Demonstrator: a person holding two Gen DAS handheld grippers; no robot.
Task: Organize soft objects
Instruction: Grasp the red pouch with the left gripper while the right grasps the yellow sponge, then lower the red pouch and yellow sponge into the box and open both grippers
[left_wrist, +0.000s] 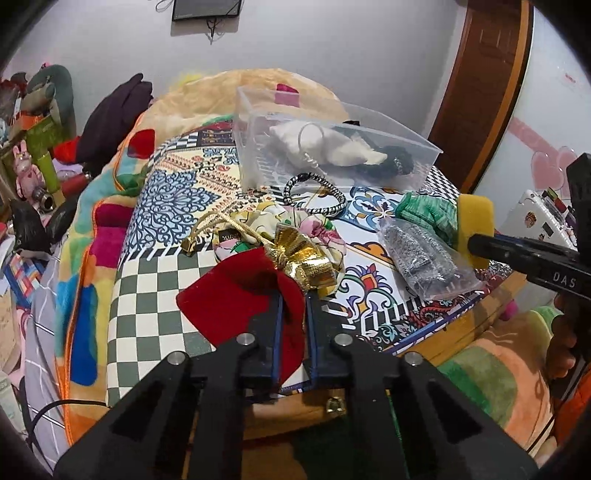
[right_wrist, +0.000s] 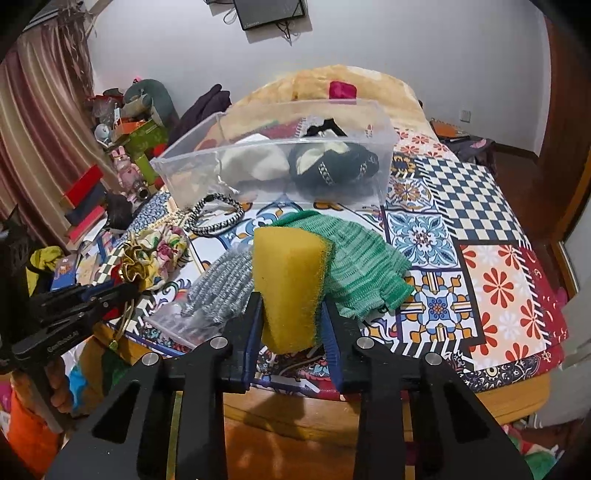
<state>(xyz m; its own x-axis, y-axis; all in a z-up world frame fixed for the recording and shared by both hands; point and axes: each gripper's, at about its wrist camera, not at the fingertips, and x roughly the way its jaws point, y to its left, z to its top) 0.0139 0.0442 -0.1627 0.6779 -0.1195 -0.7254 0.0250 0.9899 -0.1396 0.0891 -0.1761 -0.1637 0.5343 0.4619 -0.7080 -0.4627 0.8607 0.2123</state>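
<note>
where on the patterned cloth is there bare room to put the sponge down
Free: the red-flower and checkered patches right of the green mesh scrubber and clear bin. Crowded: left of the sponge, where the bagged steel wool, floral scrunchie and striped band lie.

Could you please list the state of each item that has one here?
Left hand-held gripper: shut on red velvet pouch.
Right hand-held gripper: shut on yellow sponge.
Clear plastic box: open, lidless, holding soft items.
Gold pouch: cinched.
Steel scourer bag: lying flat.
</note>
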